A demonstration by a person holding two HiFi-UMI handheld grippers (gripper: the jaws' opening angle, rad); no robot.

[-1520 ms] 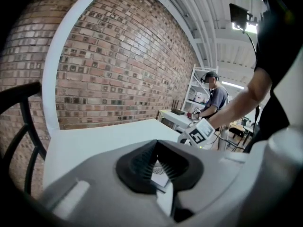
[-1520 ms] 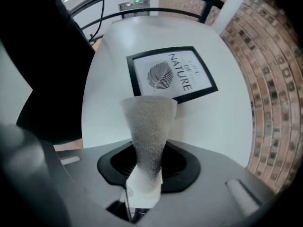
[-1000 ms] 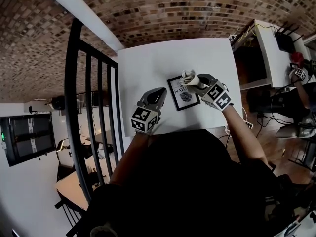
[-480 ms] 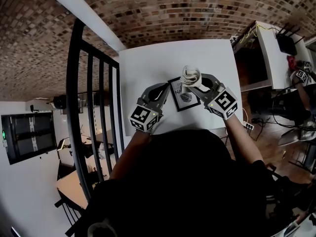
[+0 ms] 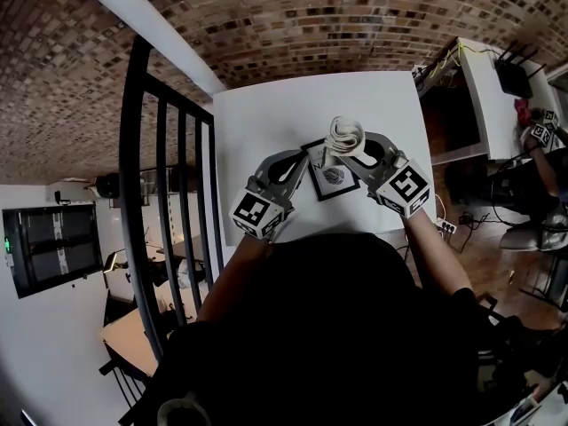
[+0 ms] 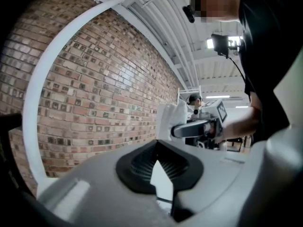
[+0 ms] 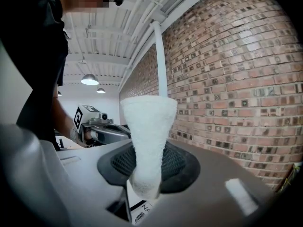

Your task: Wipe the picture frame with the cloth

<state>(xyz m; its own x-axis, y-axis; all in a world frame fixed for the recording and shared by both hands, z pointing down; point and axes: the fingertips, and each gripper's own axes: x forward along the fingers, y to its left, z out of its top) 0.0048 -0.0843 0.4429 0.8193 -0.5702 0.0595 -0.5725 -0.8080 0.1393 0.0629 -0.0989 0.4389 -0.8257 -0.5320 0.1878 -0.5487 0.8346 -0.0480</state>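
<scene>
The black picture frame (image 5: pixel 332 176) lies flat on the white table (image 5: pixel 266 114); a strip of its print shows under the cloth (image 7: pixel 142 206). My right gripper (image 5: pixel 343 153) is shut on a rolled white cloth (image 5: pixel 344 135), which sticks up from between the pads (image 7: pixel 147 141) just above the frame's far edge. My left gripper (image 5: pixel 302 160) is shut, its tips meeting at the frame's left corner. A white wedge with a thin dark line (image 6: pixel 163 186) shows through the gap behind those tips. I cannot tell if the tips touch the frame.
A black railing (image 5: pixel 151 176) runs along the table's left side. A second white desk (image 5: pixel 484 87) with cables and dark boxes stands to the right. A brick wall (image 5: pixel 293 16) rises beyond the table's far edge.
My left gripper has moved up and right to the frame's left corner. My right gripper has swung the cloth slightly left and stood it more upright over the frame's far edge.
</scene>
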